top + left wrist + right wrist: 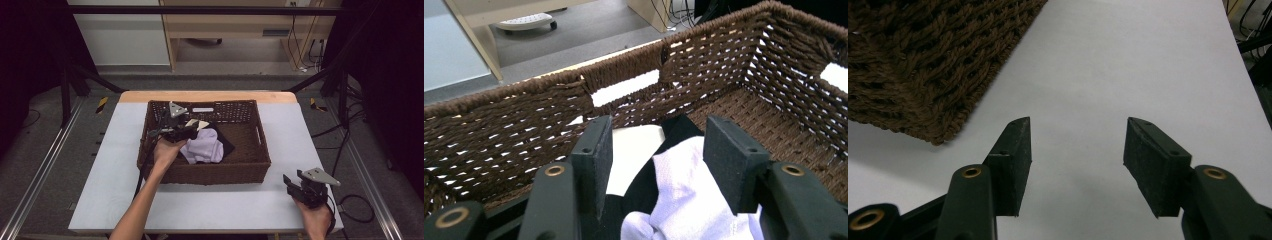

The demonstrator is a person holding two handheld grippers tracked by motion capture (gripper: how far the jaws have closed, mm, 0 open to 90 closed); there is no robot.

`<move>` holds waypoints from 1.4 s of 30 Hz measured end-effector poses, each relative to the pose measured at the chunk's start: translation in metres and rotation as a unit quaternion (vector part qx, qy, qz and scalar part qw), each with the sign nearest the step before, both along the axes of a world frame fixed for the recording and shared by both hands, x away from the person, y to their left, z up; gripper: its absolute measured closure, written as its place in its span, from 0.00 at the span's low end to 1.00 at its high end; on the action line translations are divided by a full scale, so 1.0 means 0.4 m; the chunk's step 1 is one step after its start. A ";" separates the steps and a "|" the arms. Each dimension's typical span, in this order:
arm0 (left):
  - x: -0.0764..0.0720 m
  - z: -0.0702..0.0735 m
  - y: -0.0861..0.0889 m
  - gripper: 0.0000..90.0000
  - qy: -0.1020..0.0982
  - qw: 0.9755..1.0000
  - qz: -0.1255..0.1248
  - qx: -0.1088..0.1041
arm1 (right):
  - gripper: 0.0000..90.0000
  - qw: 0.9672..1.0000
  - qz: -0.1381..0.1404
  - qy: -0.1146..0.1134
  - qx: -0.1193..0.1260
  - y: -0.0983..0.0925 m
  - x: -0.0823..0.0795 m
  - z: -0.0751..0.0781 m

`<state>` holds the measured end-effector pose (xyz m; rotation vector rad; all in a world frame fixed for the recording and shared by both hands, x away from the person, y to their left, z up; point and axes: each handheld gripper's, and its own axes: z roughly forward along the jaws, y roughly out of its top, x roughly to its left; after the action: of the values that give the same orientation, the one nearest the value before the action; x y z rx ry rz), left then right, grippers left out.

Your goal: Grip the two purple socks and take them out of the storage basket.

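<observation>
Two tools are at work. The left tool (656, 150), held in the person's left hand (167, 150), reaches down inside the brown wicker basket (252, 172). Its jaws stand fairly wide apart with the pale lilac cloth (689, 200) lying between them; neither pad presses on the fabric, so nothing is gripped yet. In the high view that cloth (204, 146) is a crumpled bundle in the left-middle part of the basket, just beside the left tool (187, 131). Under and around it lies a black cloth (644, 190), and beyond that a cream-white piece (634, 145) against the basket's far wall (524, 120), near the handle slot.

The right tool (1077, 150) rests low over the white table (1128, 60), its jaws also wide apart and holding nothing. A corner of the basket (923, 65) sits near it. In the high view this right tool (295, 187) is at the near right corner of the table (115, 150), held in the person's right hand (315, 215), well apart from the cloths.
</observation>
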<state>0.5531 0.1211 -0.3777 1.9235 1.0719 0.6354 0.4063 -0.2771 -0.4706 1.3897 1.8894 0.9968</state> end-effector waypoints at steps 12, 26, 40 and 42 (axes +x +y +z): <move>0.014 -0.030 -0.020 0.53 0.056 0.997 -0.019 0.048 | 0.50 1.000 0.002 0.004 -0.003 0.000 -0.002 -0.004; 0.022 -0.065 -0.069 0.55 0.105 0.984 -0.043 0.136 | 0.49 1.000 0.007 0.010 -0.009 0.006 0.000 -0.009; 0.031 -0.080 -0.078 0.87 0.149 0.975 -0.060 0.152 | 0.49 1.000 0.008 0.015 -0.009 0.008 0.000 -0.009; 0.029 -0.075 -0.075 0.92 0.141 0.977 -0.061 0.146 | 0.49 1.000 0.008 0.015 -0.009 0.008 0.000 -0.009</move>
<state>0.5646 0.0909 -0.4077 2.3704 1.0652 0.4807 0.4064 -0.2738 -0.4744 1.3884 1.9291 0.9705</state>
